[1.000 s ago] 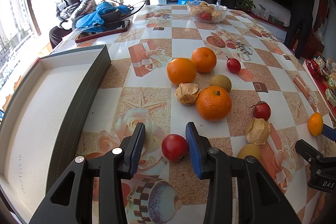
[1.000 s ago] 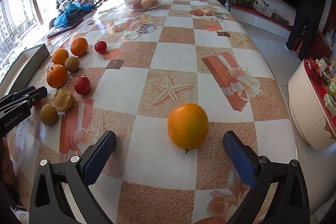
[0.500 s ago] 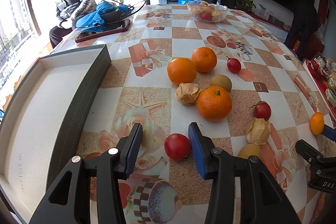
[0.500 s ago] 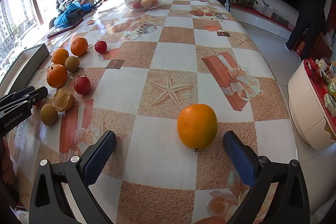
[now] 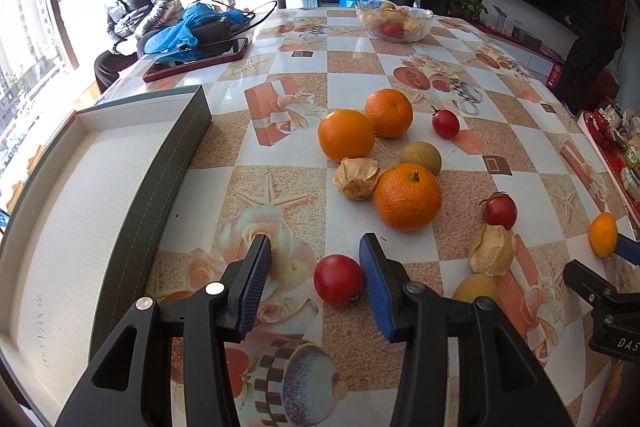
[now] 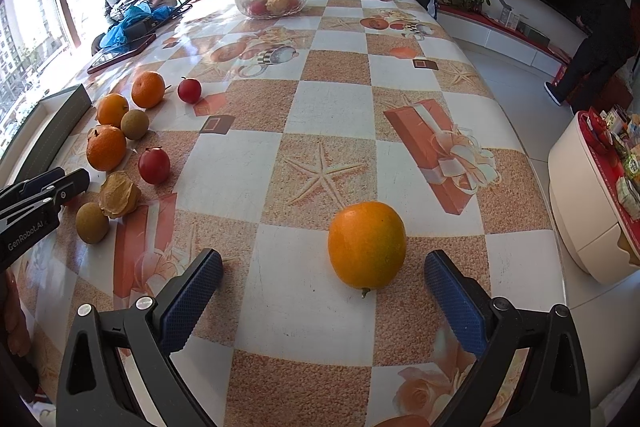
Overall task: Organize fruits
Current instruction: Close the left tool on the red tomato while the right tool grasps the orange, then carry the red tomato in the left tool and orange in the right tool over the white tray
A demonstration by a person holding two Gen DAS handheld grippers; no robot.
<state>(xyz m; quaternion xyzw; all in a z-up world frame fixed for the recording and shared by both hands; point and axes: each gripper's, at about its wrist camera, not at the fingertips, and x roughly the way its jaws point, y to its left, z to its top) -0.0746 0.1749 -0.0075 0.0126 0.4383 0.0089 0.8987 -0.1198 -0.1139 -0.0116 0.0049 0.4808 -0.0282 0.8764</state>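
Note:
My left gripper [image 5: 316,277] is open around a small red fruit [image 5: 338,279] on the table; the fruit rests against the right finger, with a gap to the left one. My right gripper [image 6: 324,281] is open wide, with an orange [image 6: 367,245] between its fingers, nearer the right one. Beyond the left gripper lie three oranges [image 5: 407,196], brown round fruits [image 5: 420,157], papery husked fruits [image 5: 356,178] and two more red fruits [image 5: 499,210]. The open grey box [image 5: 100,211] with a white lining stands at the left.
A glass bowl [image 5: 394,19] of fruit stands at the table's far end. A tablet and blue cloth [image 5: 192,31] lie far left. A seated person and a standing person are beyond the table. The table's right edge drops to the floor [image 6: 516,99].
The left gripper has shifted left, so the red fruit now sits against its right finger. In the right wrist view the orange moved right between the fingers, then back slightly.

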